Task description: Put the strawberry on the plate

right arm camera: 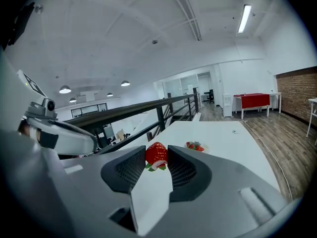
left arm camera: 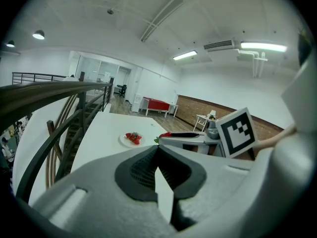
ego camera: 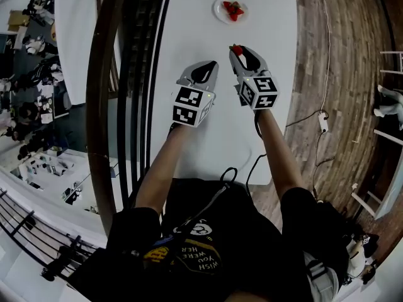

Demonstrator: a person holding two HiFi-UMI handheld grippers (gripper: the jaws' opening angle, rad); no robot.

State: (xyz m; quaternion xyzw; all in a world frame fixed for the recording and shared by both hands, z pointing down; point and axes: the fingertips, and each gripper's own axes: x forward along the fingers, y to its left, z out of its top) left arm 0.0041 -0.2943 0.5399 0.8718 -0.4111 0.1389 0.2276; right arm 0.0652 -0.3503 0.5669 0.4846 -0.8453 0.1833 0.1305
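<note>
A small white plate (ego camera: 221, 16) with strawberries (ego camera: 232, 9) on it sits far up the white table (ego camera: 189, 30). My right gripper (ego camera: 237, 50) is shut on a red strawberry (ego camera: 237, 48), held short of the plate. In the right gripper view the strawberry (right arm camera: 156, 154) sits pinched between the pads, with the plate (right arm camera: 195, 146) ahead. My left gripper (ego camera: 212, 63) hovers beside it on the left, shut and holding nothing. In the left gripper view its jaws (left arm camera: 157, 150) meet at the tip, and the plate (left arm camera: 131, 139) lies ahead.
A dark stair railing (ego camera: 104, 74) runs along the table's left edge. To the right of the table is a wooden floor (ego camera: 340, 74) with a cable and a power strip (ego camera: 323, 123). Black cables (ego camera: 230, 172) lie at the table's near edge.
</note>
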